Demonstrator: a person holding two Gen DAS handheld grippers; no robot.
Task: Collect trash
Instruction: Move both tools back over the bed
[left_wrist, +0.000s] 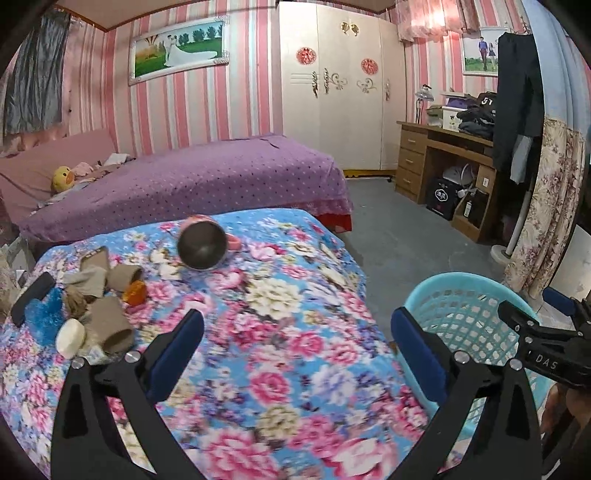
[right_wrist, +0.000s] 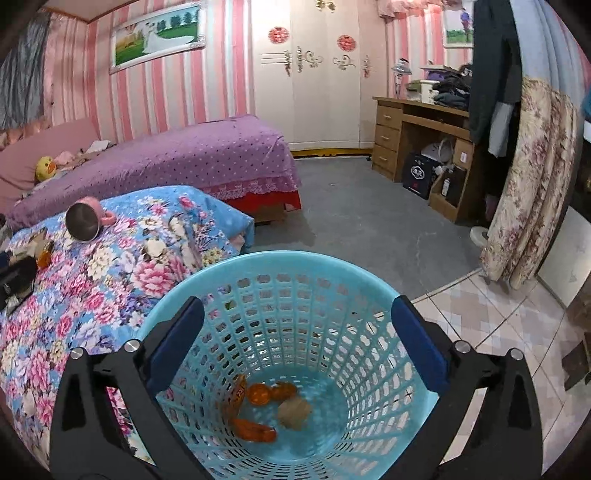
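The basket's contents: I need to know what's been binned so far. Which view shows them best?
The right wrist view: it looks down into the basket at orange scraps on its bottom. The left wrist view shows only its rim and mesh wall.

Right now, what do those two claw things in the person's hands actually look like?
Both are black plastic tools. The left gripper and the right gripper each fork into two angled arms with cut-out slots, silver rivets at the hinges, and jaws lined with dark blue pads. Seen from the left wrist camera, the right gripper's side bears white letters reading DAS. No cables or sleeves show.
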